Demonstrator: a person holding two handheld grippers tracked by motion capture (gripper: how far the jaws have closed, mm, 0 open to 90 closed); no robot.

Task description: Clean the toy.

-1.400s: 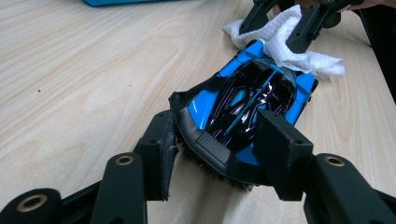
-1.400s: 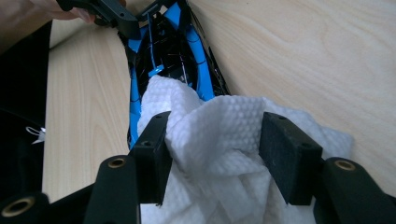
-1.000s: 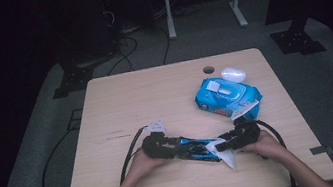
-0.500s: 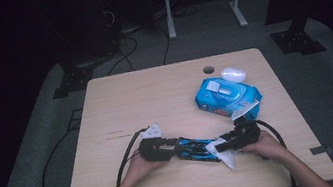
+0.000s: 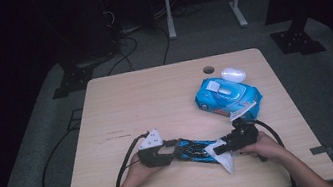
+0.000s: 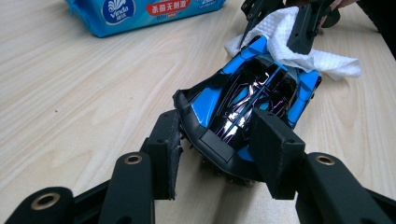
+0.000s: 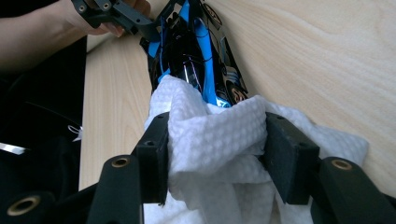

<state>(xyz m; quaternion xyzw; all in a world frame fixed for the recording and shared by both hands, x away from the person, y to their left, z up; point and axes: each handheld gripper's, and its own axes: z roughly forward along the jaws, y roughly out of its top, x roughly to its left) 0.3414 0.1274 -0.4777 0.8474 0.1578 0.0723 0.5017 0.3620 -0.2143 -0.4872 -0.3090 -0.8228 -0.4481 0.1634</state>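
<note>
toy car (image 5: pixel 191 150) lies level, clamped between both facing tongs.

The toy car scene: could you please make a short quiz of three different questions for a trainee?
1. True or false: the left claw grips one end of the blue and black toy car.
2. What does the right claw hold?
A. a white wipe
B. the wipe pack
C. a cable
3. Fill in: the blue wipe pack lies on the ___, apart from the car.

Key:
1. True; in the left gripper view the pads sit on both sides of the car's end.
2. A; the white wipe is pinched between the jaws and rests on the car's other end.
3. Table.
</note>
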